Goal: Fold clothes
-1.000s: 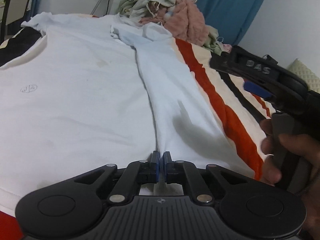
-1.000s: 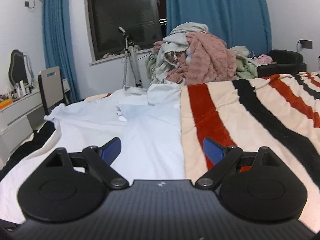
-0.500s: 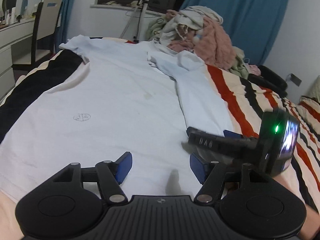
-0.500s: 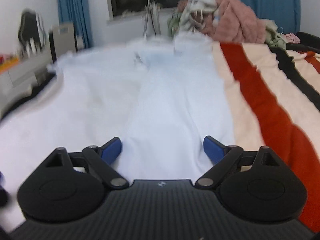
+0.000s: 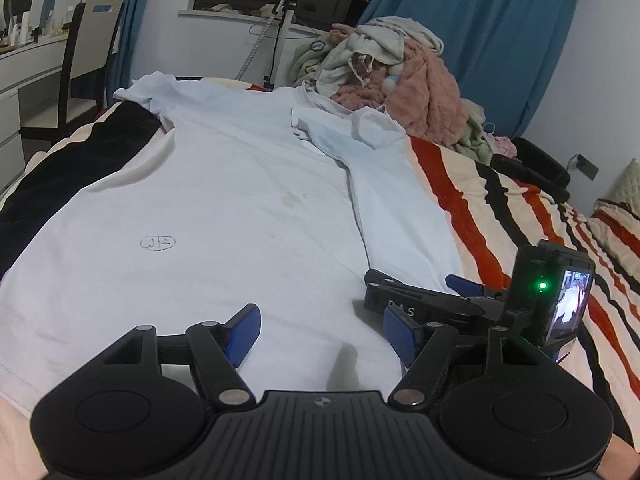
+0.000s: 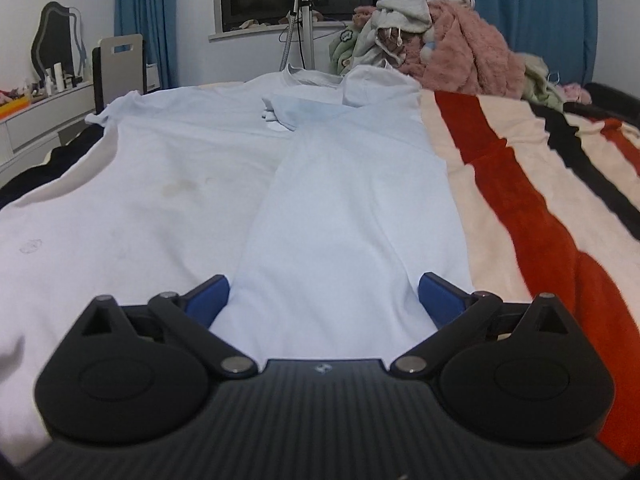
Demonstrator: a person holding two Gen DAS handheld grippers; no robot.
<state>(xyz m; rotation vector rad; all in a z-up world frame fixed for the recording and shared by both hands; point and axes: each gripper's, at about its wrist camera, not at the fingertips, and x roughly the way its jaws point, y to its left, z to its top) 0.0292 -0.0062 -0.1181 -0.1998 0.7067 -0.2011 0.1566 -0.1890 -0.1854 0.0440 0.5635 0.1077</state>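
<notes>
On the striped bed [image 5: 500,200] lies the white shirt [image 5: 208,216], one side folded over; both grippers' fingers [image 5: 244,332] have just opened, empty. Careless regrasping could drag the loose flap [image 6: 344,216] crooked.

A white T-shirt [image 5: 224,216] lies flat on the striped blanket [image 5: 500,208], its right side folded inward; the left gripper [image 5: 318,332], its jaws having just been opening, hovers over the hem, nothing between its blue fingers [image 5: 242,334]; the right gripper [image 5: 424,294] rests beside it; a clothes pile [image 5: 400,80] sits beyond.
</notes>
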